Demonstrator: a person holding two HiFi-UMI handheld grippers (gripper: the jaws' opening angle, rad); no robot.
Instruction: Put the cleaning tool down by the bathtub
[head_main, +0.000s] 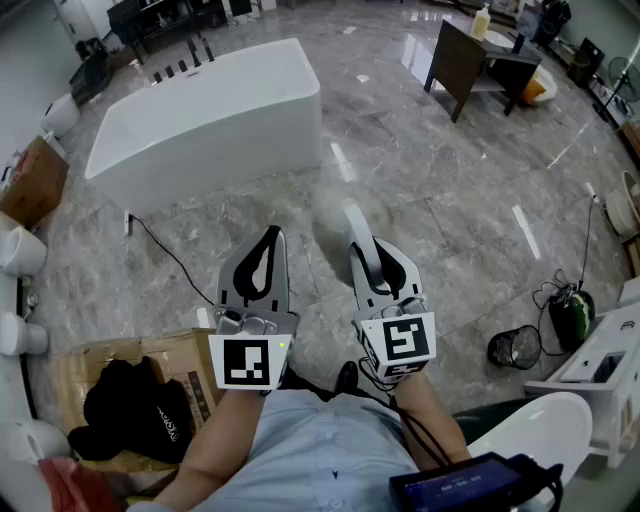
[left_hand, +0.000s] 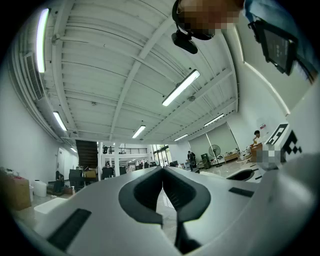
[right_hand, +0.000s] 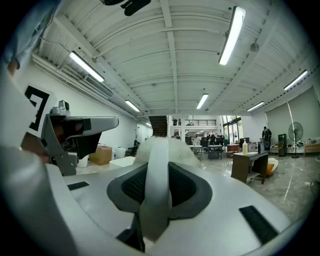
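From above, the fluffy head of the duster (head_main: 340, 218) was a blur; the view from the right tool (right_hand: 158, 172) showed the handle clamped between its jaws (left tool (left_hand: 162, 172) closed, nothing held)

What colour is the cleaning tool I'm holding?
The cleaning tool is white, handle and fluffy head alike; clearest in the right gripper view.

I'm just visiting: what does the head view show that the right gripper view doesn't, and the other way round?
Only the head view: a wire bin on the floor, a black bundle near the person's feet, and a small screen at the person's waist. Only the right gripper view: the ceiling lights, a staircase and a standing fan. Both: the right gripper, its jaws shut on the cleaning tool by its flat white handle, the left gripper beside it, and the dark desk.
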